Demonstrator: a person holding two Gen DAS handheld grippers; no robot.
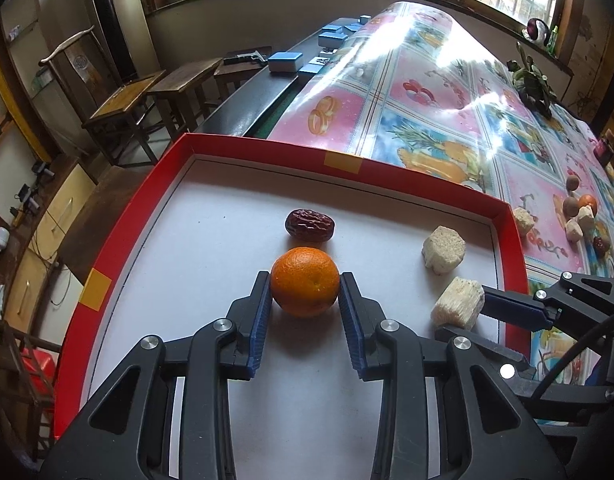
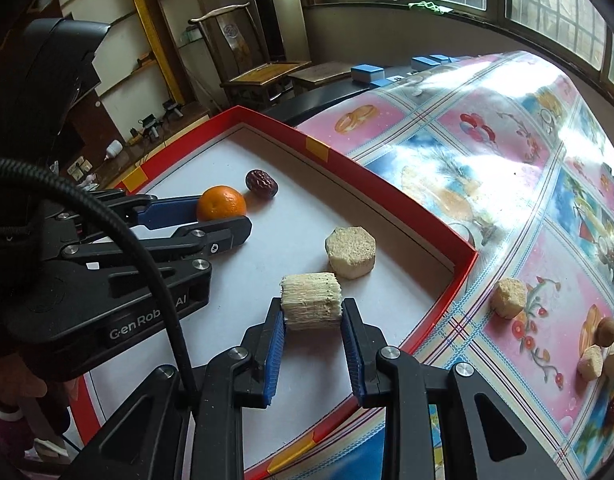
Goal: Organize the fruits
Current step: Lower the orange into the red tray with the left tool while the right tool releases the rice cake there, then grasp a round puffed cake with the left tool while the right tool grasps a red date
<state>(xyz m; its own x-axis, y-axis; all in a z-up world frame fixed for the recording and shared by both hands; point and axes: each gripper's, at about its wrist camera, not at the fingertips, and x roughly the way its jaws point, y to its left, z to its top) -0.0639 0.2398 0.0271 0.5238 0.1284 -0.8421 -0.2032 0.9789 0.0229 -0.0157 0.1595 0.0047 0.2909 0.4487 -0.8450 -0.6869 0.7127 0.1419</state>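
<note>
An orange (image 1: 305, 281) is clamped between the jaws of the left gripper (image 1: 305, 288), low over or resting on the white floor of a red-rimmed tray (image 1: 139, 200); whether it touches the floor cannot be told. Just beyond it, a dark red date (image 1: 309, 225) lies on the tray floor, close but apart. To the right, a pale ridged cake block (image 2: 311, 301) is clamped between the jaws of the right gripper (image 2: 311, 312), also low over the tray, with a second, rounder cake (image 2: 350, 252) lying near it. Outside the tray, on the surface covered by a glossy fruit-print cloth (image 1: 419, 120), more cakes and small fruits (image 1: 579, 212) are seen waiting, so the sorting is judged only partly done. The release appears to be the step in hand. If the orange is let go above the floor, a roll toward the date or the tray wall is likely. The cake looks crumbly, and flaking could be caused by a hard squeeze. The two grippers are close together, so a knock between them is possible on withdrawal.
</note>
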